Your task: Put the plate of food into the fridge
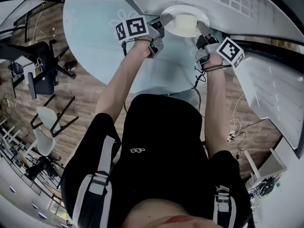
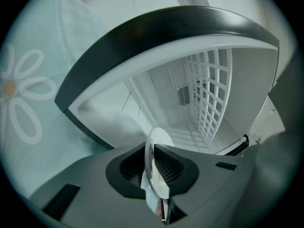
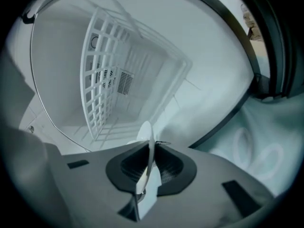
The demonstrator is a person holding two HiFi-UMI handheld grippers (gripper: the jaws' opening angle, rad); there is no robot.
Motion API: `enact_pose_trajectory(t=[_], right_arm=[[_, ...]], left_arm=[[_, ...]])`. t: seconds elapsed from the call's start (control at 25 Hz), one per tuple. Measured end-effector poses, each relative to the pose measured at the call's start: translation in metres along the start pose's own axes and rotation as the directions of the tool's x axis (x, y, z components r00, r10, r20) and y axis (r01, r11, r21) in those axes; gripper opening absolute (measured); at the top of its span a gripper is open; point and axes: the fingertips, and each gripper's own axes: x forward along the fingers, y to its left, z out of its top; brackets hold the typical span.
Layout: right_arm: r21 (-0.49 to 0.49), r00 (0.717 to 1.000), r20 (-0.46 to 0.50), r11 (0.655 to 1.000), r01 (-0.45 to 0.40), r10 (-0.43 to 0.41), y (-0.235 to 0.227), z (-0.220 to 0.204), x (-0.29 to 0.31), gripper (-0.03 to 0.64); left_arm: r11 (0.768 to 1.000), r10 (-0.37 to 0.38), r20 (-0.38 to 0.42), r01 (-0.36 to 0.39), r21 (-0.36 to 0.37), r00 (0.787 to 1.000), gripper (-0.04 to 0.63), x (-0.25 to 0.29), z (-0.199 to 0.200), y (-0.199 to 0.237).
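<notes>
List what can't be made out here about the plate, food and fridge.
1. Pale yellow food on the round white plate: too small in the head view to identify, and edge-on in both gripper views.
2. Near part of the white fridge interior: hidden by the left gripper and right gripper in their own views.
</notes>
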Motion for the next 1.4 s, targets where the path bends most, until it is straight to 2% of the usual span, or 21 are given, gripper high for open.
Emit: enact_pose_trajectory(t=[0.28,0.48,0.6,0.8,1.0,1.2,1.32,1.4], right_arm=[[0.033,0.997,0.079,0.999,0.019,-0.022,-0.006,0.017,0.025,0.034],[0.072,0.988,0.153,0.997,0.024,-0.035,-0.009,0.026,0.031,0.034],[0.101,0.981,0.187,0.994,0.037,-0.056,-0.014,0.031,0.034,0.034],[0.116,0.972,0.212,0.990,0.082,-0.106,-0.015,0.040,0.038,0.035],[0.126,0.966,0.212,0.985,0.120,-0.145,-0.023,0.040,0.039,0.035],[0.174,0.955,0.232,0.974,0.144,-0.182,-0.034,0.043,0.041,0.035],[0.168,0.948,0.235,0.969,0.178,-0.215,-0.039,0.040,0.040,0.034],[0.146,0.941,0.243,0.968,0.205,-0.236,-0.042,0.041,0.040,0.032]], left_arm=[[0.997,0.045,0.091,-0.040,-0.059,0.995,0.049,0.015,0.029,0.011],[0.991,0.082,0.202,-0.058,-0.120,0.976,0.049,0.022,0.043,0.013],[0.986,0.103,0.236,-0.068,-0.153,0.966,0.052,0.026,0.048,0.015],[0.979,0.153,0.229,-0.115,-0.171,0.961,0.052,0.032,0.052,0.016],[0.976,0.167,0.212,-0.131,-0.173,0.963,0.052,0.038,0.050,0.025],[0.985,0.120,0.196,-0.093,-0.143,0.973,0.048,0.038,0.049,0.023],[0.987,0.118,0.160,-0.097,-0.131,0.980,0.102,0.032,0.041,0.024],[0.983,0.131,0.132,-0.112,-0.142,0.982,0.116,0.025,0.032,0.027]])
